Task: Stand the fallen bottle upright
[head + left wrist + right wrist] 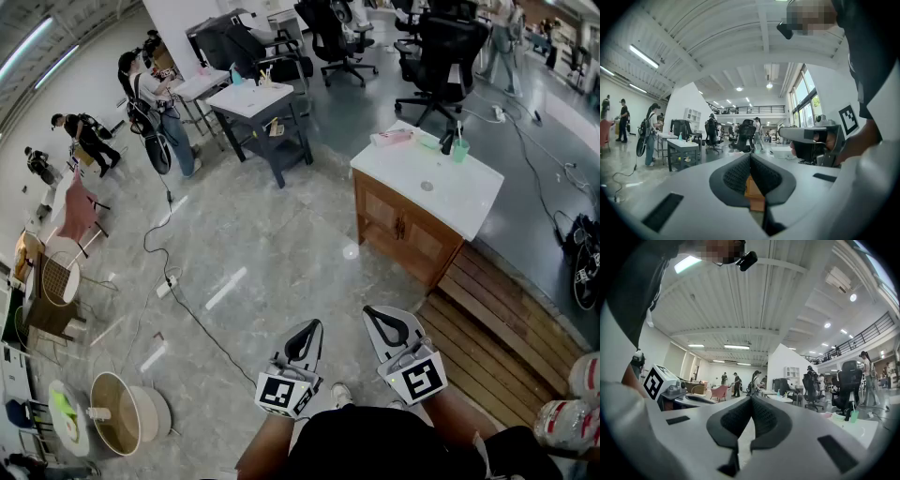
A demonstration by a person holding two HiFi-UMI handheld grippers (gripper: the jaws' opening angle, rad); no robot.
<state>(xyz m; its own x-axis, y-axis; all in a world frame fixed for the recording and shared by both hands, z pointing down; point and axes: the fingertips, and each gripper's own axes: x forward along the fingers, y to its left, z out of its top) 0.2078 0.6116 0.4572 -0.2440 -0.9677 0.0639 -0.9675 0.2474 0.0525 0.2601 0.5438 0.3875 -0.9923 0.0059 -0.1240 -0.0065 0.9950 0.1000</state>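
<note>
Presently the left gripper (307, 333) and right gripper (378, 319) are hanging closed and empty, well apart from the counter (469, 202) seemingly bearing the fallen bottle (392, 137), so walking closer is coming first.

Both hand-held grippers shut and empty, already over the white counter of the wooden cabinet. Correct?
One thing is off. The left hand-held gripper and the right hand-held gripper are shut and empty, but they are not over the white counter. The head view shows them above the floor, short of the wooden cabinet.
</note>
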